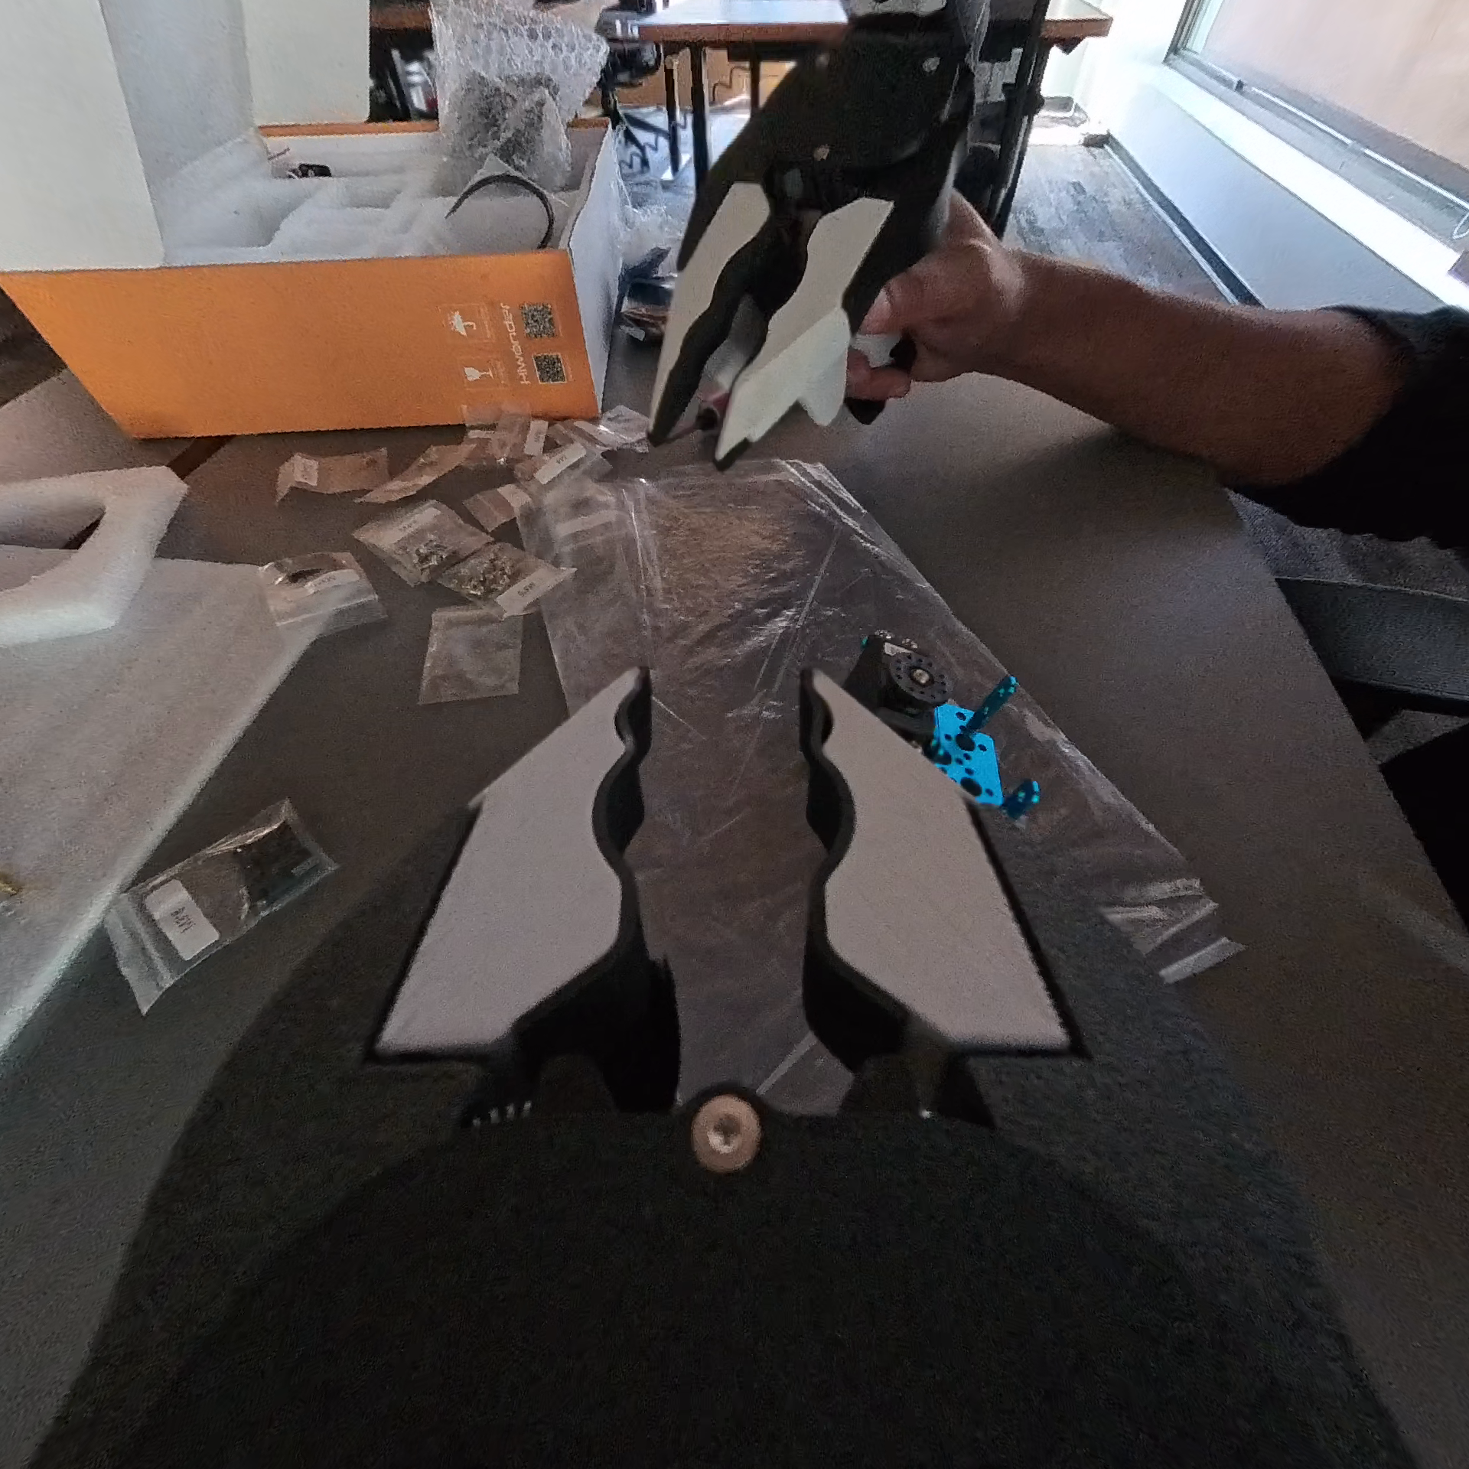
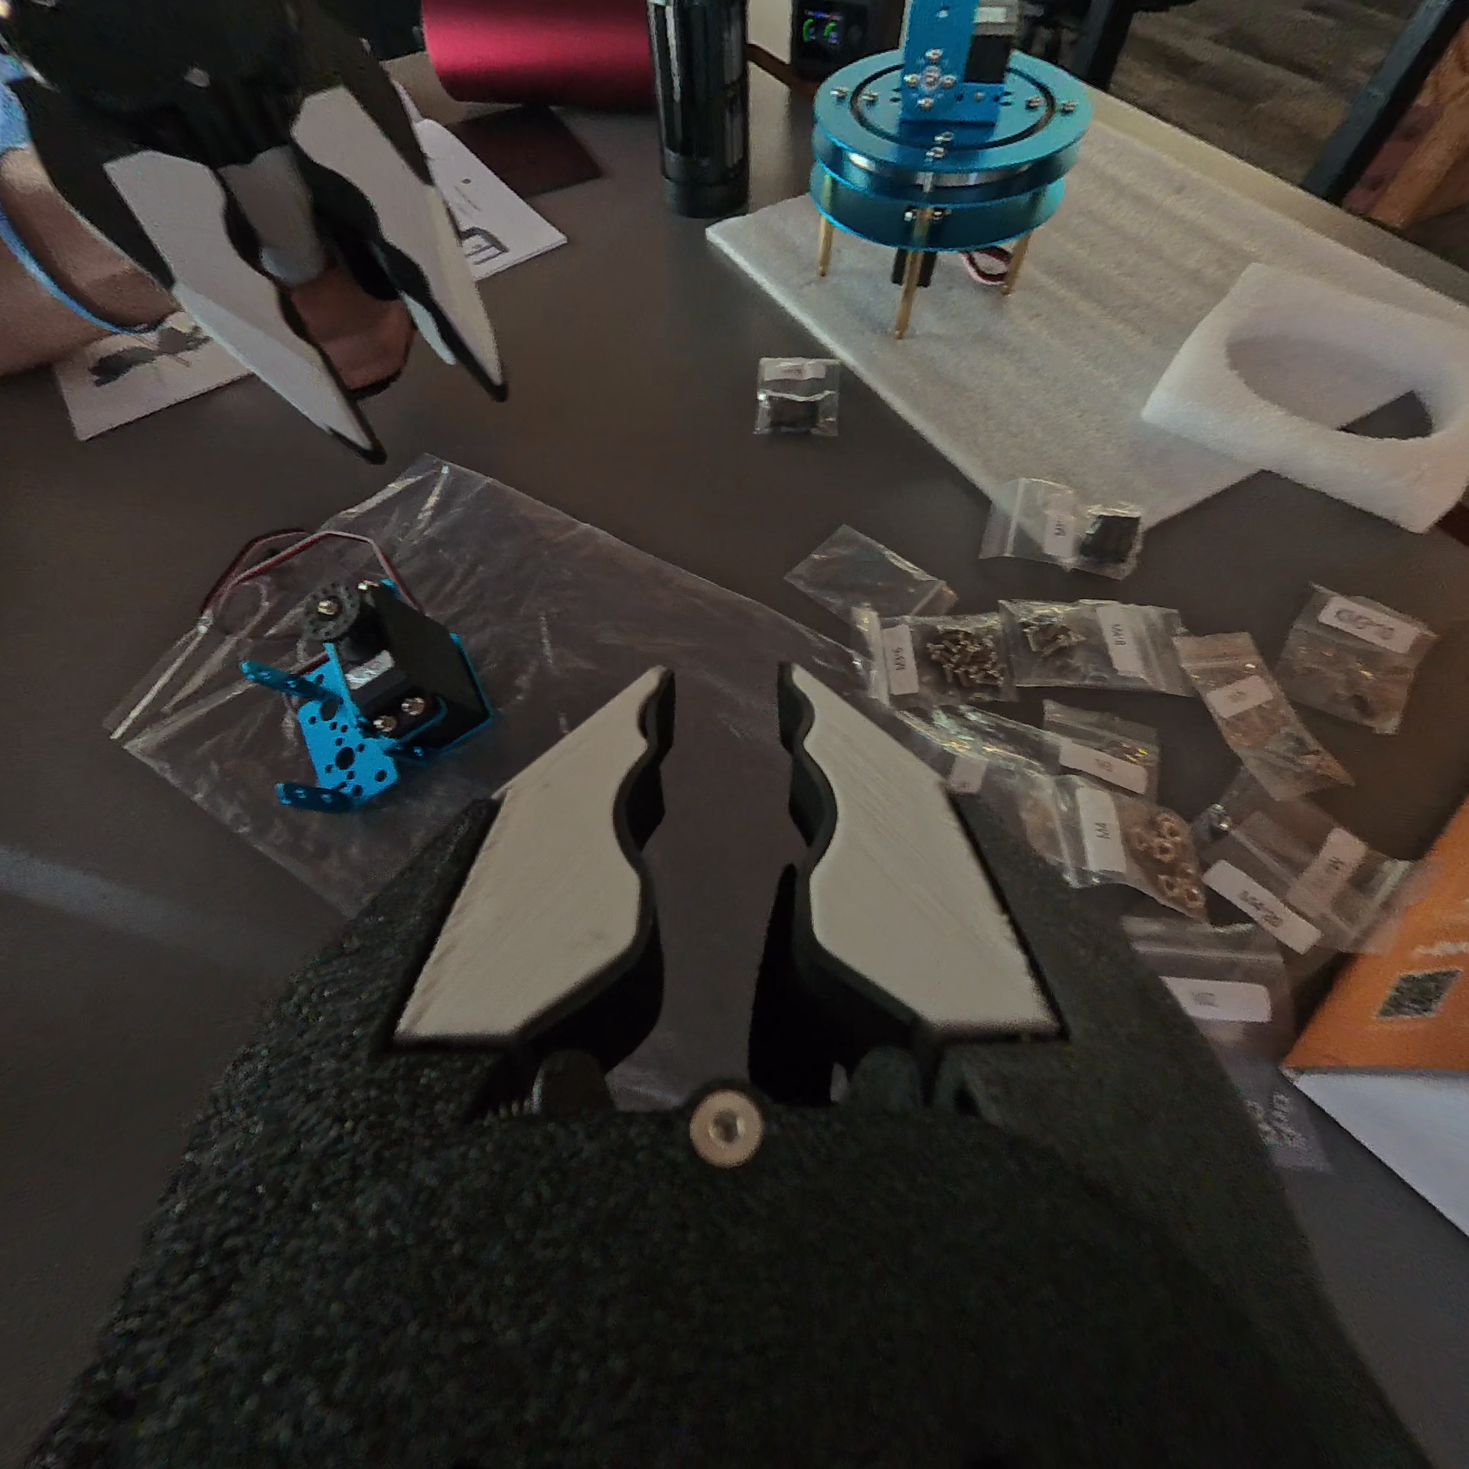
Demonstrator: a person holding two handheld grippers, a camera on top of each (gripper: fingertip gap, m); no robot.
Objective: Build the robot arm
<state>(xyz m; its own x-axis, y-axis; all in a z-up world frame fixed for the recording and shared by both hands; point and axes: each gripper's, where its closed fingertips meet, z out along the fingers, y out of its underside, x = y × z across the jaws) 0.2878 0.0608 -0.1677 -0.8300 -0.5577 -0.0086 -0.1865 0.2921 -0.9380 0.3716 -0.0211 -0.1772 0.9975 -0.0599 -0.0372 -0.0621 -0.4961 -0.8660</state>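
Observation:
A black servo in a blue metal bracket [image 1: 950, 735] [image 2: 381, 699] lies on a flat clear plastic bag [image 1: 739, 588] [image 2: 572, 612] on the dark table. My left gripper [image 1: 723, 684] is open and empty, hovering over the bag with the servo just right of its right finger. It also shows in the right wrist view [image 2: 436, 425], above the bag's far corner. My right gripper [image 2: 725, 676] is open and empty, low over the bag's near edge, with the servo to its left. In the left wrist view it [image 1: 691, 449] points down at the bag's far edge, held by a hand [image 1: 938, 318].
Several small bags of screws [image 2: 1113, 715] [image 1: 453, 548] lie scattered beside the big bag. An orange and white box [image 1: 318, 342] [image 2: 1399, 986] stands behind them. A blue round assembly [image 2: 938, 159] stands on a white foam sheet [image 2: 1057, 374], next to a foam block [image 2: 1312, 397]. A black cylinder [image 2: 703, 103] and papers [image 2: 493, 215] lie farther off. Left tips to right tips: about 12 centimetres.

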